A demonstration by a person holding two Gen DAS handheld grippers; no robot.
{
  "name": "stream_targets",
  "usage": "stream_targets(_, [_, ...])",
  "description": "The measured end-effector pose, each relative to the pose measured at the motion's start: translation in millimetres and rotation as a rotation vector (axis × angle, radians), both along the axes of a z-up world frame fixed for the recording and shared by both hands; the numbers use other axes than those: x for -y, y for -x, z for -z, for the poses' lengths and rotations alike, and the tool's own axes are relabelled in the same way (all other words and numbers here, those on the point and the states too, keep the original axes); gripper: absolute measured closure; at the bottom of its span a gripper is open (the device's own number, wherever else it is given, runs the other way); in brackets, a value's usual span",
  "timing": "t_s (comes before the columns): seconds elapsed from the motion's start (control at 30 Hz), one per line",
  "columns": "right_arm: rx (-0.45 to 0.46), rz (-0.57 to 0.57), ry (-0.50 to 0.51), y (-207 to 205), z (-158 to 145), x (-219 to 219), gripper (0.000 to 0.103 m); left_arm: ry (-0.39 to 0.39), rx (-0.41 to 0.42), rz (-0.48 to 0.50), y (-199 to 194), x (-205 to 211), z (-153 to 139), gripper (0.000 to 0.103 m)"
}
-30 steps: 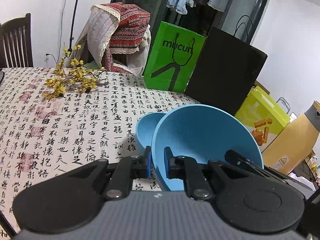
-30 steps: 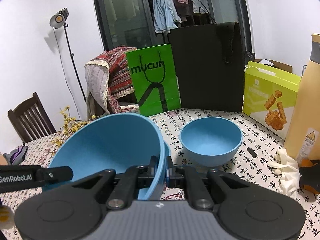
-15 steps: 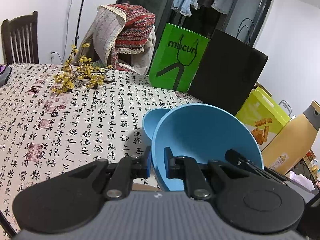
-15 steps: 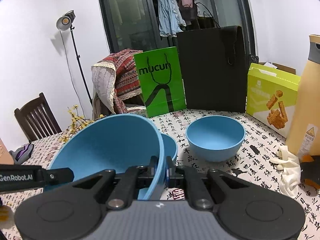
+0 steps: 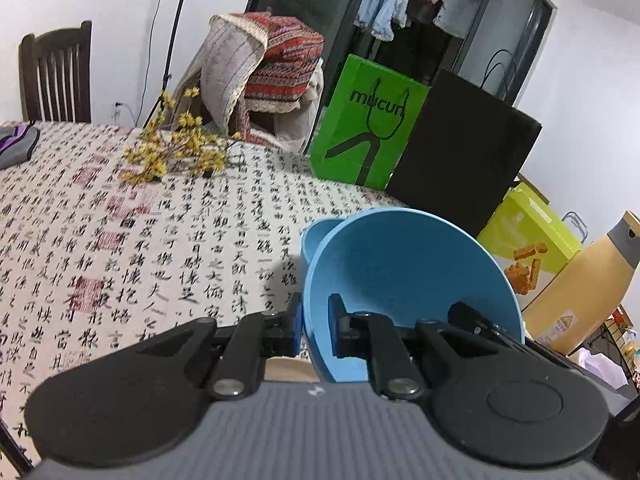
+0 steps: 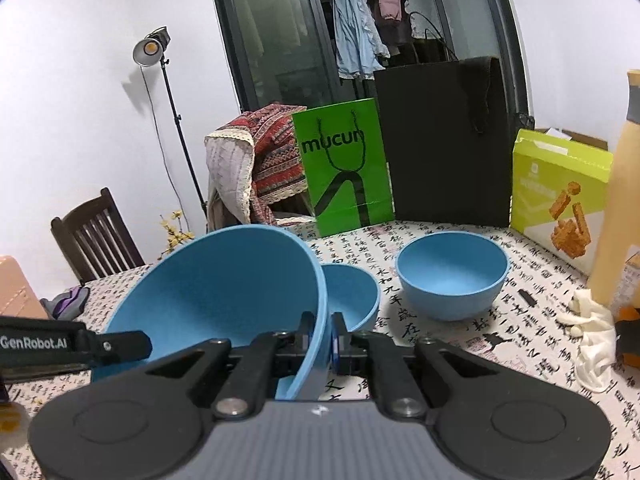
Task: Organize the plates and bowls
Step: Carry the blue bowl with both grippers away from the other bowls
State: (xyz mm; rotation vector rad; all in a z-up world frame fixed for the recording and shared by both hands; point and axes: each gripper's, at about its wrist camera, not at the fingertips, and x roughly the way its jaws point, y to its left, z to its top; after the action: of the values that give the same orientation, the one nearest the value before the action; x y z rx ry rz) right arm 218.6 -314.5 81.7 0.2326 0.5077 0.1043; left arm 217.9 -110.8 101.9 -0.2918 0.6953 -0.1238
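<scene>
Large blue bowl (image 6: 224, 292), gripped at opposite rim points by both grippers: carried across the tablecloth (image 5: 120, 240) away from the standing medium bowl (image 6: 452, 276), the gap now wider. Small bowl (image 6: 352, 296) behind it now more exposed in the right wrist view. Yellow flower sprig (image 5: 176, 152) and purple cloth (image 5: 16, 144) at the far left edge newly closer in the left wrist view.

- Room's evenly lit, kinda cool and soft, no harsh glare anywhere.
- Only visible source is the lit silver studio lamp on a black stand (image 6: 151, 46); it throws its own shadow on the white wall.
- Soft shadows sit under the blue plastic bowls (image 6: 452, 274) on the calligraphy-print counter (image 5: 120, 240).
- Heavy fisheye bending, dark corners, slightly soft detail toward the edges.
</scene>
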Motion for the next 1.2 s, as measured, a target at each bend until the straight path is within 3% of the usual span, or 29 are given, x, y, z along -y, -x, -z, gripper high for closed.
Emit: stream_targets(1.2, [0.025,-0.213,0.024,17,0,-98,0.095,0.015,0.024,-0.217,57,-93,-4,0.09])
